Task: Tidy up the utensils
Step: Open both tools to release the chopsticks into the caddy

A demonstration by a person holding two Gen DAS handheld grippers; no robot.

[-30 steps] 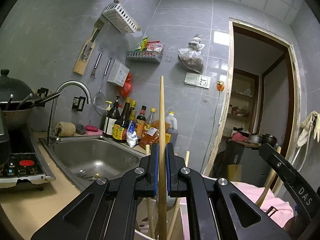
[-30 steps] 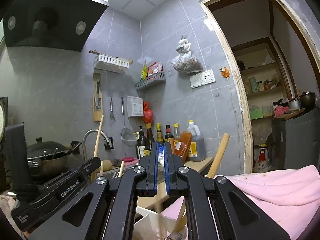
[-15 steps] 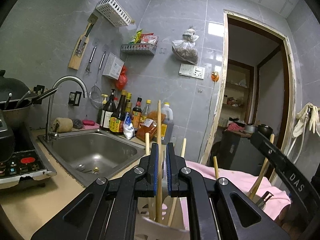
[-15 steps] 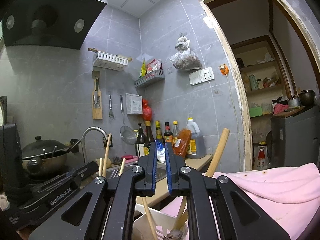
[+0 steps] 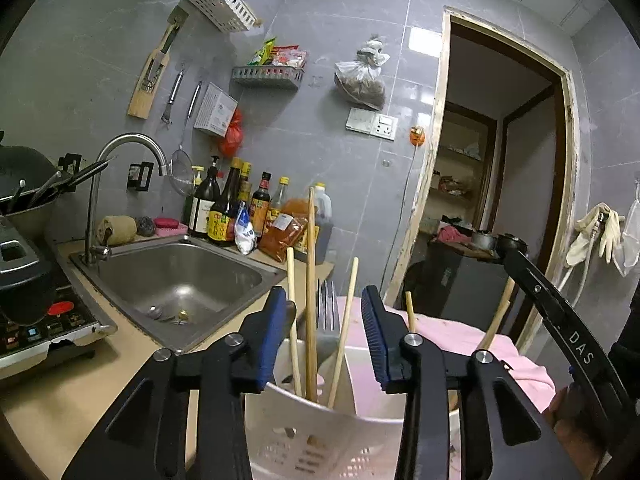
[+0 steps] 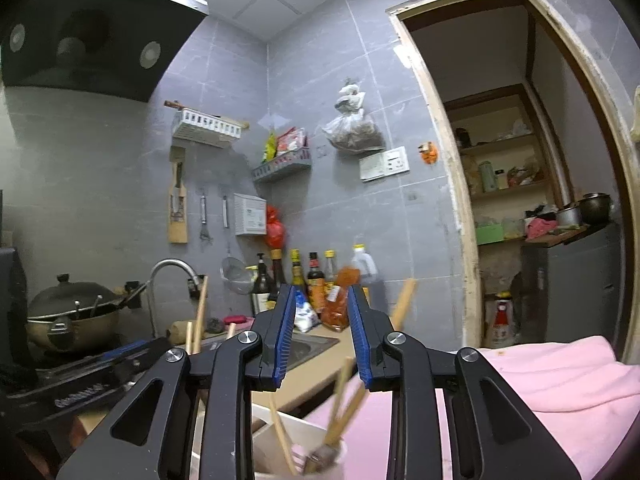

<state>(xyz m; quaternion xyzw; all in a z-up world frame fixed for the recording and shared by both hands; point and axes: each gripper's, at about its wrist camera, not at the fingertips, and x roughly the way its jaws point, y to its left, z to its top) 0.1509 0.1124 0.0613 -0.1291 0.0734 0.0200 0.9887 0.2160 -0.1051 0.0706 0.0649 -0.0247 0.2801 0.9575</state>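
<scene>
A white slotted utensil holder (image 5: 320, 436) stands right below my left gripper (image 5: 322, 290). Its jaws are opening, and the blue pads stand apart on either side of a tall wooden chopstick (image 5: 310, 280), touching nothing. Shorter chopsticks and a metal fork (image 5: 327, 320) stand in the same holder. The right gripper's black arm (image 5: 560, 320) crosses the right side of this view. In the right wrist view my right gripper (image 6: 321, 288) is also opening, with nothing between its pads. Blurred chopsticks (image 6: 340, 396) lean in the holder (image 6: 308, 432) beneath it.
A steel sink (image 5: 180, 280) with a faucet (image 5: 124, 148) lies to the left, sauce bottles (image 5: 224, 212) behind it. An induction cooker (image 5: 36, 320) and a wok (image 6: 72, 312) sit further left. A pink cloth (image 6: 540, 380) lies on the right before a doorway (image 6: 520, 200).
The left jaws opened and let go of the tall chopstick, which slid down into the holder. The right jaws opened too, and a chopstick dropped into the holder below them.
</scene>
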